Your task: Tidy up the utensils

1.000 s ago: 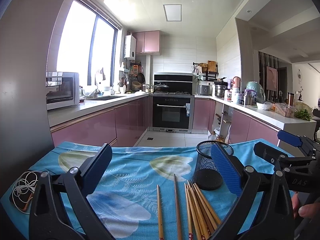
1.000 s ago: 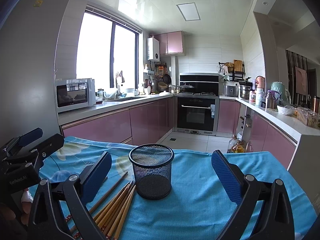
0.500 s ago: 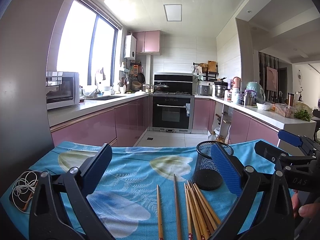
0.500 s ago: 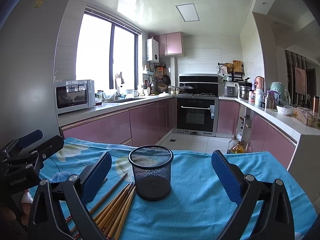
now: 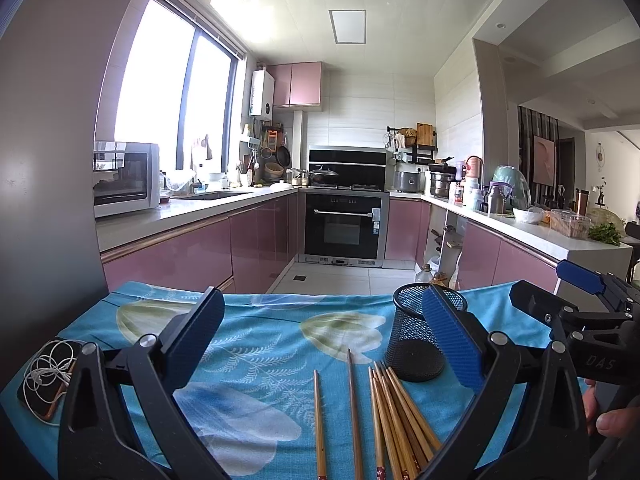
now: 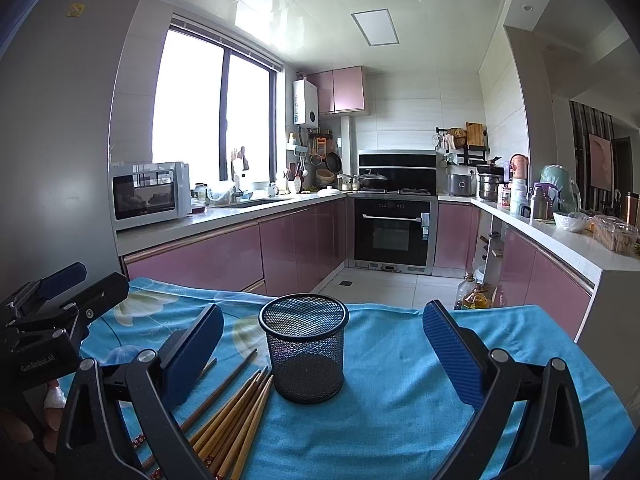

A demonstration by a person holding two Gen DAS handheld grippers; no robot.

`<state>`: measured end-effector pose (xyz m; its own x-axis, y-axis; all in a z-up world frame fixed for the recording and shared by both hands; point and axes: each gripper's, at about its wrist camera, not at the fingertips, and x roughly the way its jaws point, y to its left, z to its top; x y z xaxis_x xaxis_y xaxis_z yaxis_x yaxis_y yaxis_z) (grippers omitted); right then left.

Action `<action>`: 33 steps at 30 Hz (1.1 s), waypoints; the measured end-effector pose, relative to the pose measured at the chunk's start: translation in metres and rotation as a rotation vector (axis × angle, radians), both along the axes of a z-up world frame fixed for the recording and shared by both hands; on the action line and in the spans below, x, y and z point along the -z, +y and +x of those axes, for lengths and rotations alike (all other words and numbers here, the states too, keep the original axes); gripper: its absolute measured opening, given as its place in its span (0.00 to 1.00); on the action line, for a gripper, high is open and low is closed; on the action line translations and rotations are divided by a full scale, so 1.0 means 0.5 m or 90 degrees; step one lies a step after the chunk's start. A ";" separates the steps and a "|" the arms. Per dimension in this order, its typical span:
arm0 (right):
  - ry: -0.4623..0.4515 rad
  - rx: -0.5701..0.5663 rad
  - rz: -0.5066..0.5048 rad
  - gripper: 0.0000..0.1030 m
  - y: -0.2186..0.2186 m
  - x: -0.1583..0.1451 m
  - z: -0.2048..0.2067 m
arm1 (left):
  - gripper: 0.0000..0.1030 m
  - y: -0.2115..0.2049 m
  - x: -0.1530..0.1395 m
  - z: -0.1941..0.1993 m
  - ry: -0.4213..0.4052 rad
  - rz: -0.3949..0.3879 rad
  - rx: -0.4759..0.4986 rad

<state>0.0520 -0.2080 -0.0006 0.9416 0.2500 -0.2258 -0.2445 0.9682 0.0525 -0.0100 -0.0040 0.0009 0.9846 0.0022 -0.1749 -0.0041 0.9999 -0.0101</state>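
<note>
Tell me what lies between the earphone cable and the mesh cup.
In the left wrist view, loose chopsticks lie on the blue cloth between the earphone cable and the mesh cup.

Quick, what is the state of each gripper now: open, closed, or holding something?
Left gripper: open, holding nothing, above the chopsticks.
Right gripper: open, holding nothing, the mesh cup between its fingers, untouched.

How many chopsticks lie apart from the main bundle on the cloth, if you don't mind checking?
2. Two single chopsticks lie side by side left of the bundle, which sits by the mesh cup. More may be hidden at the frame's bottom edge.
</note>
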 end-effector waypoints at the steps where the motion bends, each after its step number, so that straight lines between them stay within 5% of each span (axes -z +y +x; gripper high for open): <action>1: 0.001 0.000 -0.001 0.94 0.001 0.000 0.000 | 0.95 0.001 0.000 0.000 0.000 0.000 -0.001; 33: 0.008 -0.007 0.006 0.94 -0.005 0.002 0.007 | 0.95 -0.002 -0.001 -0.001 0.002 -0.001 0.000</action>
<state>0.0557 -0.2104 -0.0018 0.9359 0.2624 -0.2349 -0.2542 0.9649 0.0653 -0.0106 -0.0048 0.0013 0.9839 0.0023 -0.1786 -0.0046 0.9999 -0.0122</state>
